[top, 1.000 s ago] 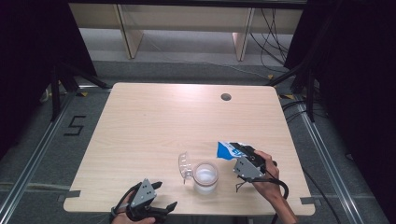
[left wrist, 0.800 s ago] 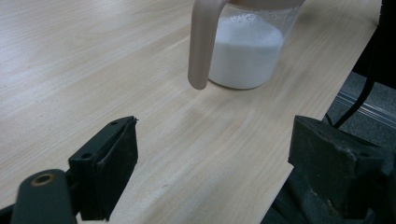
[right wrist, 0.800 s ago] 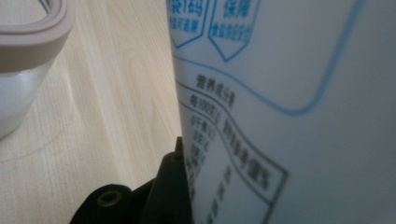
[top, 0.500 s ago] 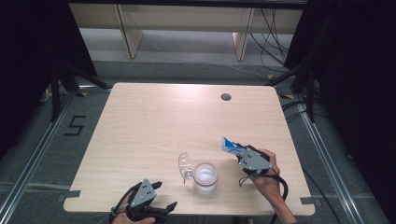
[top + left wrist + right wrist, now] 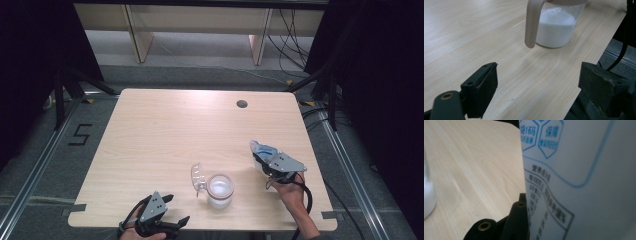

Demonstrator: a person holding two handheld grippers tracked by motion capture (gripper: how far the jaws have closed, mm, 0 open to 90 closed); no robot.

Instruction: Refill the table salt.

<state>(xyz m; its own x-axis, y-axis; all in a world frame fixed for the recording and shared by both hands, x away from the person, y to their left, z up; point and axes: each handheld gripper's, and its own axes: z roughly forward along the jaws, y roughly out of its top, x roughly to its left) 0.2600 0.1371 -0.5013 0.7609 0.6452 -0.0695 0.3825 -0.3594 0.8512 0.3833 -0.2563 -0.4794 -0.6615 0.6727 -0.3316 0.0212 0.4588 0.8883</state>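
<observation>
A clear plastic jug point(image 5: 220, 190) half full of white powder stands near the table's front edge, its hinged lid point(image 5: 198, 177) flipped open to the left. To its right, my right gripper point(image 5: 261, 159) is shut on a white bag with blue print point(image 5: 262, 148), held just above the table. In the right gripper view the bag point(image 5: 579, 170) sits close up, with one black finger point(image 5: 520, 217) pressed against it. My left gripper point(image 5: 176, 208) rests open at the front edge, left of the jug. Its jaws stand wide apart with nothing between them, and the jug point(image 5: 555, 30) is ahead.
The wooden table point(image 5: 165, 135) has a round cable hole point(image 5: 242, 104) at the back right. Its front edge point(image 5: 584, 75) runs just beside my left gripper's right jaw. Shelving and cables lie on the floor beyond the table.
My right gripper has carried the bag to the right, away from the jug, and a little lower. The left gripper and the jug have stayed put.
</observation>
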